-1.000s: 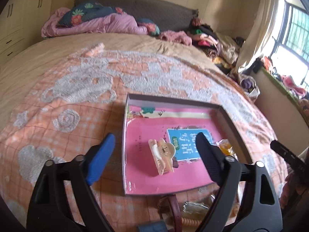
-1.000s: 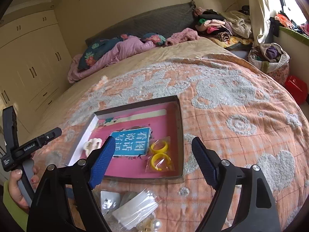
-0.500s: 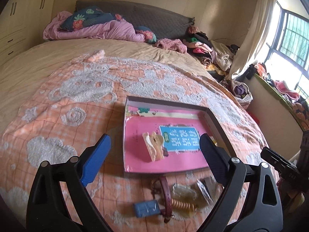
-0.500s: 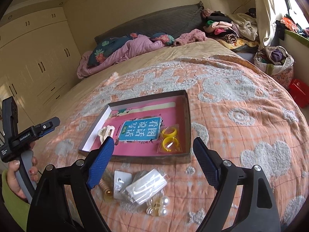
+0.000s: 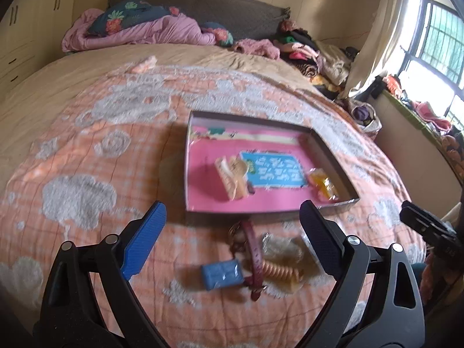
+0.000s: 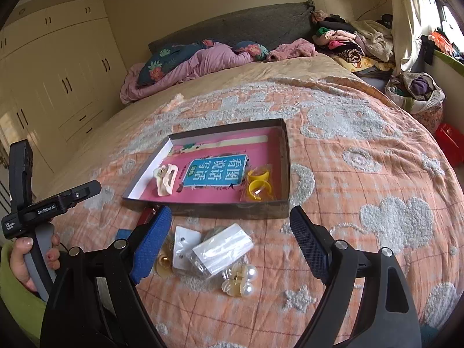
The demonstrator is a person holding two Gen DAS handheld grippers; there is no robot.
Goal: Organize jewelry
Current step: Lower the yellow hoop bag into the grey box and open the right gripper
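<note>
The loose jewelry lay in a small heap on the orange bedspread (image 6: 362,174), just in front of the near wall of a shallow box (image 6: 285,156). In the right wrist view, a clear packet (image 6: 223,248), a white card (image 6: 185,246) and a cluster of pearl pieces (image 6: 240,279) sat between and slightly ahead of the right gripper (image 6: 229,249), whose blue-padded jaws stood wide apart with nothing pressed between them — the pieces rested on the cloth below, untouched as far as could be seen.

In the left wrist view, blurred, a maroon strap (image 5: 255,258), a small blue box (image 5: 221,272) and an amber spiral band (image 5: 278,272) lay between the spread fingers of the left gripper (image 5: 232,240), which also gripped nothing.

Inside the box, on its pink lining, a cream hair claw (image 6: 165,181) lay toward the left and two yellow rings in a clear bag (image 6: 258,185) toward the right, with a blue printed label (image 6: 214,171) between them — all well beyond both sets of fingertips.

A hand (image 6: 23,261) with painted nails held the left gripper's grey handle at the left edge of the right wrist view. Farther back were a rumpled pink quilt (image 6: 203,61), a pile of clothes (image 6: 351,43) and cream wardrobes (image 6: 58,87).
</note>
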